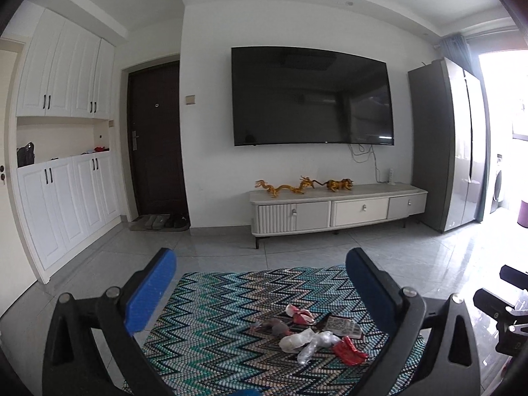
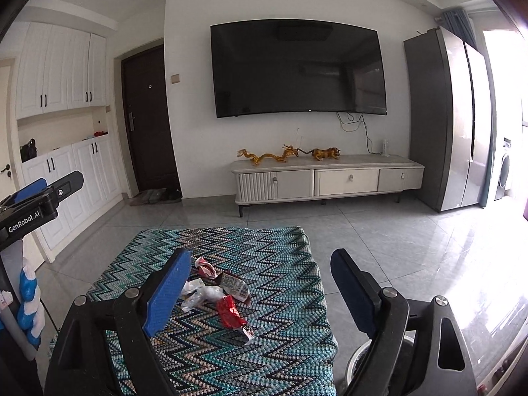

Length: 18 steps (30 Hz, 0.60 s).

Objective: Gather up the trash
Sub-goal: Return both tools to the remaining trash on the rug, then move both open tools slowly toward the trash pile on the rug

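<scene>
A small heap of trash lies on a table covered by a zigzag cloth (image 1: 214, 330) (image 2: 280, 297). It holds a red wrapper (image 1: 349, 351) (image 2: 229, 310), crumpled clear plastic (image 1: 313, 343) (image 2: 203, 295), a printed dark packet (image 1: 343, 325) (image 2: 234, 285) and a red-and-white wrapper (image 1: 302, 315) (image 2: 206, 267). My left gripper (image 1: 260, 283) is open and empty, held above and behind the heap. My right gripper (image 2: 260, 283) is open and empty, with the heap just beside its left finger (image 2: 168, 293). The left gripper also shows at the left edge of the right wrist view (image 2: 43, 191).
A round bin rim (image 2: 366, 353) shows below the table's right edge. A TV cabinet (image 1: 336, 211) (image 2: 326, 178) with golden figurines stands under a wall TV. A fridge (image 1: 445, 145) stands at the right, white cupboards (image 1: 66, 181) at the left, tiled floor between.
</scene>
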### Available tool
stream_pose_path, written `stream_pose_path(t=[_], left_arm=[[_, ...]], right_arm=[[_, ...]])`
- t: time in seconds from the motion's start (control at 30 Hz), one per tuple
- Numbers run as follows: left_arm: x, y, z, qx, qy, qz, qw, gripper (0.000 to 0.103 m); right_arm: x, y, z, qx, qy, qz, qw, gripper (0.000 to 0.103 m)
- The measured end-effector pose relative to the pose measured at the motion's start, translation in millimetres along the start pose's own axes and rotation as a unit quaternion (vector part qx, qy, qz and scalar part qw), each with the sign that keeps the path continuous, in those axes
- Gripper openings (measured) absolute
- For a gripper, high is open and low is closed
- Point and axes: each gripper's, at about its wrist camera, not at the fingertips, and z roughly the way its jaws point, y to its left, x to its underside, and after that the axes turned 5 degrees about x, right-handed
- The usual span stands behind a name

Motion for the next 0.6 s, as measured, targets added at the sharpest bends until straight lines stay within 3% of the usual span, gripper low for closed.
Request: stream_pose_path(t=[0.23, 0.6], left_arm=[[5, 22, 9, -0.037, 0.017, -0.009, 0.9991, 0.103], [12, 28, 19, -0.047, 0.027, -0.011, 0.9985, 0.103]], right_arm=[[4, 11, 11, -0.003, 0.009, -0.008, 1.0, 0.086], [7, 8, 18, -0.002, 0.016, -0.009, 1.0, 0.087]])
